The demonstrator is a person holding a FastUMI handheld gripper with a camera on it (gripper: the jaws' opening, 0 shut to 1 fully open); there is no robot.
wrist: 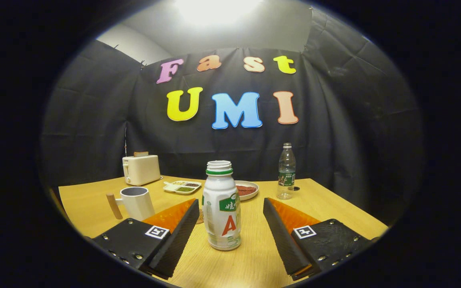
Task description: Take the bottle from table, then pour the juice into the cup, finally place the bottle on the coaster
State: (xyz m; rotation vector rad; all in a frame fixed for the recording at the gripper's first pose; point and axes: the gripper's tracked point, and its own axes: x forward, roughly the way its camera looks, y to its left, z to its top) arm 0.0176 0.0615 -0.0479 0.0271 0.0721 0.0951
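**Open gripper straddling an uncapped bottle on a wooden table**

A white plastic bottle (221,206) stands upright on a light wooden table (334,208). It has a green band at its neck, a green label and a large red letter on its front, and its mouth is uncapped. The gripper (230,210) is spread wide, one finger on each side of the bottle. The left finger (184,230) sits just beside the bottle's body, and whether it touches cannot be told. The right finger (278,232) stands clearly apart from the bottle. The gripper has hold of nothing.

Beyond the left finger stands a white cup (137,202) with a wooden handle (114,205) pointing left. A thin sliver of a brown round mat, probably the coaster (200,217), peeks out between the left fingertip and the bottle.

Farther back, a cream toaster (141,169) stands near the table's far left edge. To its right lies a white divided tray (182,186) holding small portions of food, then a round plate (247,189) with something reddish, partly hidden behind the bottle. A clear water bottle (286,171) stands upright near the far right, beside a small dark disc (296,188).
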